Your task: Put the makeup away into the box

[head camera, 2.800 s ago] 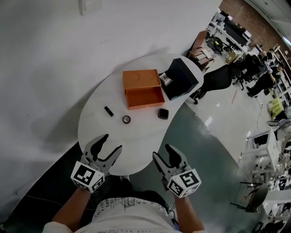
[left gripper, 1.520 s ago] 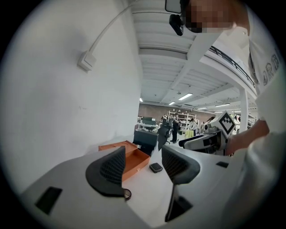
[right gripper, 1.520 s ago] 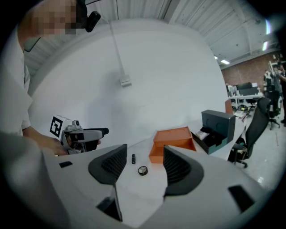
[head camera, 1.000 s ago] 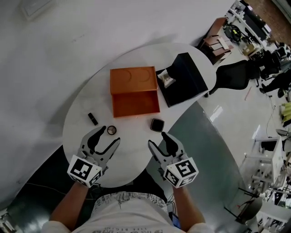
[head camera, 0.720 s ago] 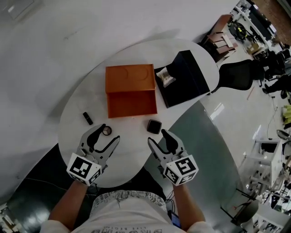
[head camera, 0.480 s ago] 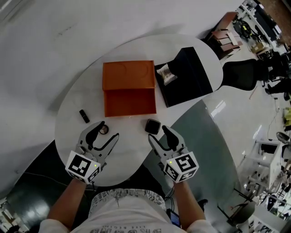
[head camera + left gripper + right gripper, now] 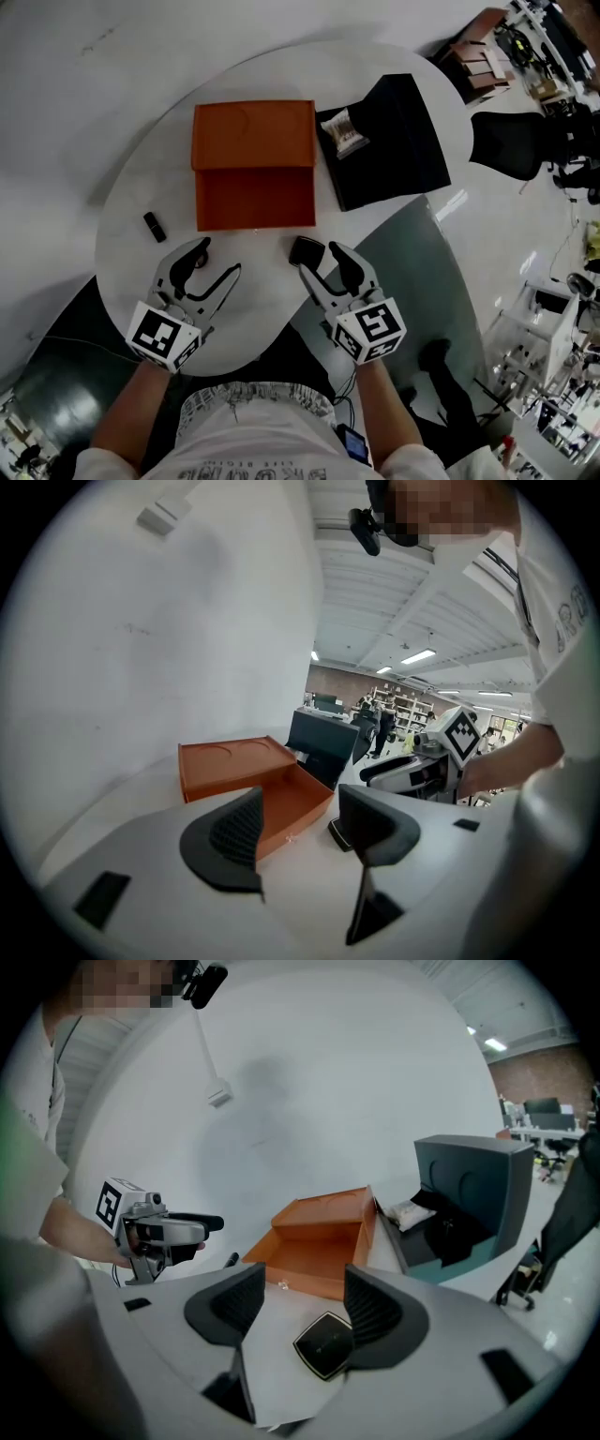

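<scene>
On the head view, the orange box (image 7: 253, 164) lies open on the white surface (image 7: 122, 253). The black compact (image 7: 306, 251) sits just in front of its near wall, and a small black tube (image 7: 154, 226) lies off to the left. Our right gripper (image 7: 319, 261) hangs right at the compact and our left gripper (image 7: 217, 260) is well apart from it, both spread and holding nothing

In the left gripper view, the fingers (image 7: 230, 841) stand apart with only bare surface between them, so we think this hand need only keep clear

In the right gripper view, the compact (image 7: 326, 1342) lies flat ahead of the gap, nearer the right-hand finger. We judge it best to centre it first, then lower until the fingers straddle opposite edges. We should close gently, since so thin and glossy a case may slip, then lift it level over the box's near wall
</scene>
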A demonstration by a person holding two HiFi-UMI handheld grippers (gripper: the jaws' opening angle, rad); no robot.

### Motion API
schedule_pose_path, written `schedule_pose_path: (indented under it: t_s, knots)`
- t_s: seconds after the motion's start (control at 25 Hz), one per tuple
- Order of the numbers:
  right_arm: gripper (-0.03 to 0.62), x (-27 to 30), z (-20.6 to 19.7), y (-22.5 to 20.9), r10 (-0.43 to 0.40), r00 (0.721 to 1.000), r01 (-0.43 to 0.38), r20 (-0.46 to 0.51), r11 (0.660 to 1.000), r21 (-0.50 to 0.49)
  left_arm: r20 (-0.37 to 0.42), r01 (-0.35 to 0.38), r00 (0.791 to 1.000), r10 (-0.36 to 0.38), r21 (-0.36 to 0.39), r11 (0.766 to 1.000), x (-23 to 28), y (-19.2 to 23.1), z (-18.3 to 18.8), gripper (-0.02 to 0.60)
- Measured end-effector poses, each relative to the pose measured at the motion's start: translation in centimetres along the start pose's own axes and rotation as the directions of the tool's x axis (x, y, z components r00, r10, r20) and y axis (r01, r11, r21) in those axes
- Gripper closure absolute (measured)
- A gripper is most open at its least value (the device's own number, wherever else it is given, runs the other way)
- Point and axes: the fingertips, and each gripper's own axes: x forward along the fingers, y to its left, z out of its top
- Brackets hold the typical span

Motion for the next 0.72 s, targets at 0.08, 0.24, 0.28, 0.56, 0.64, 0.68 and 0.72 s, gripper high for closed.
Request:
schedule_pose_path:
  t_s: [0.08,0.24,0.28,0.56,0.64,0.68,0.72]
  knots:
    - [0.335,0.3,-0.4,-0.5,0.002,1.0,-0.002,-0.009,1.0,0.0,0.0,0.005,1.0,-0.005,-0.005,1.0,0.6,-0.1,-0.4,0.325]
    - [0.327,0.7,-1.3,-1.2,0.015,0.999,-0.015,-0.029,1.0,-0.02,-0.023,0.011,1.0,-0.011,-0.008,1.0,1.4,-0.6,-0.9,0.325]
    - [0.326,0.8,-1.6,-1.4,0.018,0.999,-0.019,-0.036,0.999,-0.03,-0.028,0.012,1.0,-0.012,-0.009,1.0,1.5,-0.6,-1.1,0.325]
    - [0.314,1.9,-3.5,-1.8,0.036,0.995,-0.041,-0.092,0.998,-0.05,-0.049,0.0,0.999,-0.002,-0.031,1.0,1.9,-0.3,-2.5,0.325]
    - [0.307,2.2,-3.9,-2.0,0.042,0.993,-0.048,-0.106,0.997,-0.059,-0.056,-0.005,0.998,0.003,-0.036,0.999,2.0,-0.1,-3.0,0.325]
    - [0.304,2.4,-4.1,-2.1,0.044,0.993,-0.052,-0.113,0.996,-0.067,-0.06,-0.007,0.998,0.005,-0.039,0.999,2.1,0.0,-3.2,0.325]
    - [0.303,2.5,-4.2,-2.2,0.047,0.992,-0.056,-0.119,0.996,-0.076,-0.064,-0.009,0.998,0.006,-0.042,0.999,2.1,0.1,-3.4,0.325]
